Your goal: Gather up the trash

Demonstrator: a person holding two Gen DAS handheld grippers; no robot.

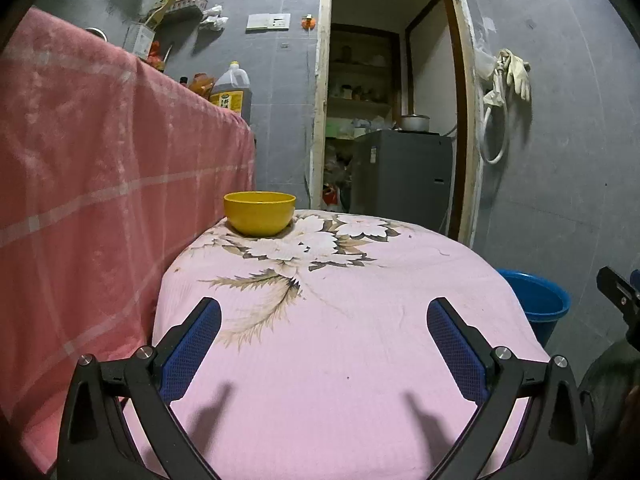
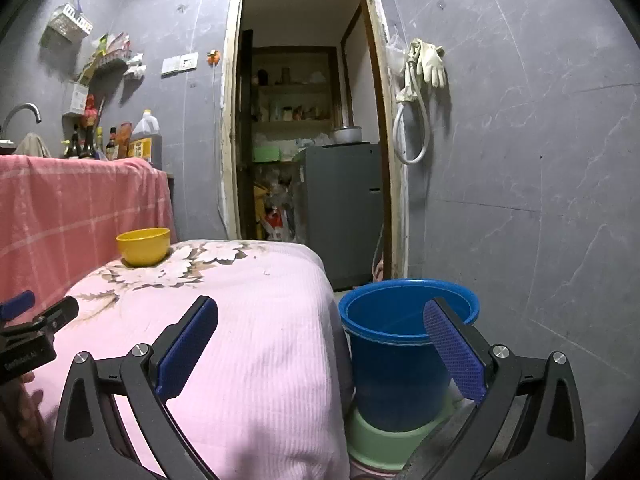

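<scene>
On the pink floral tablecloth (image 1: 360, 340), no loose trash can be identified in either view; the only item resting on it is a yellow bowl (image 1: 259, 218), at the far end toward 12 o'clock, slightly toward 11, from the left gripper (image 1: 324, 344). Whether the bowl holds anything cannot be told, since its interior is hidden from both cameras.

Left gripper: jaws spread wide, nothing between the blue pads, poised over the near part of the table. Right gripper (image 2: 320, 344): likewise spread wide and empty, positioned off the table's right edge.

The blue bucket (image 2: 400, 344) stands on the floor just beside the table's right side, on a pale green basin (image 2: 384, 444). It lies at roughly 1 o'clock from the right gripper and near; from the left gripper it sits at 3 o'clock, beyond the table edge. The visible part of its interior appears empty.

Assessment: the bowl lies almost dead ahead of the left gripper, at about 10 o'clock and farther from the right, so the left is judged better placed for it. The bowl is round (no long axis to align with). The right gripper is the nearer one to the bucket, the presumed receptacle.
</scene>
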